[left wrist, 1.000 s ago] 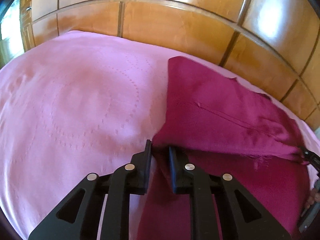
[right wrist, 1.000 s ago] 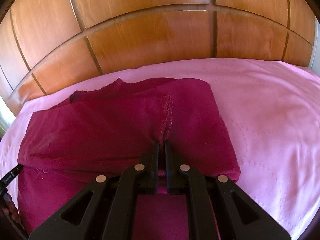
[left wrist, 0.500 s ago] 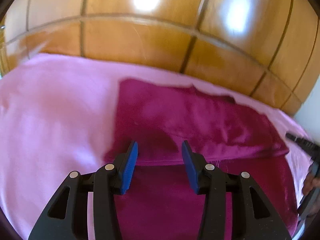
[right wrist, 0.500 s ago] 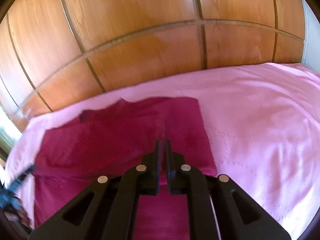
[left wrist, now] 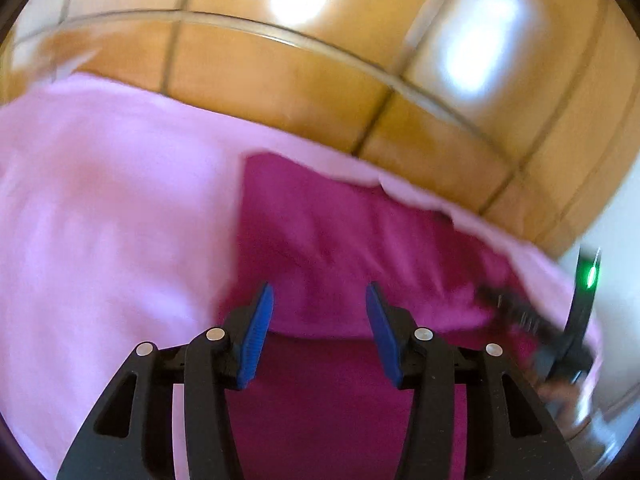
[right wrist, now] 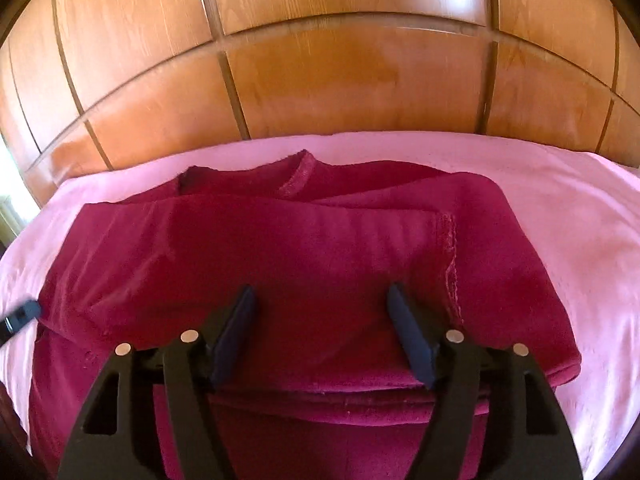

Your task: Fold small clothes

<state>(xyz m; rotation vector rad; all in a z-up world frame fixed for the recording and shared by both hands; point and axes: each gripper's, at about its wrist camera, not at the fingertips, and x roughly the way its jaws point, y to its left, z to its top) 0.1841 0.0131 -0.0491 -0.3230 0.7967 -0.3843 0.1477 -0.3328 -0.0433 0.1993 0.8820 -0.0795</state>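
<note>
The right tool (right wrist: 322, 330) now stands spread and empty above the magenta garment (right wrist: 304, 264), where a second ago its fingers were pressed together on the cloth; the left tool (left wrist: 318, 330) is spread too, having let go half a second sooner. The garment lies folded over itself on the pink bedsheet (right wrist: 568, 216), near the wooden headboard (right wrist: 320, 60). This fold looks laid; another likely follows.

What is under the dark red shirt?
The dark red shirt lies folded on a pink bedsheet, which shows all around it. A wooden headboard stands behind. What lies beneath the sheet, and the shirt's lower layers, stay covered.
</note>
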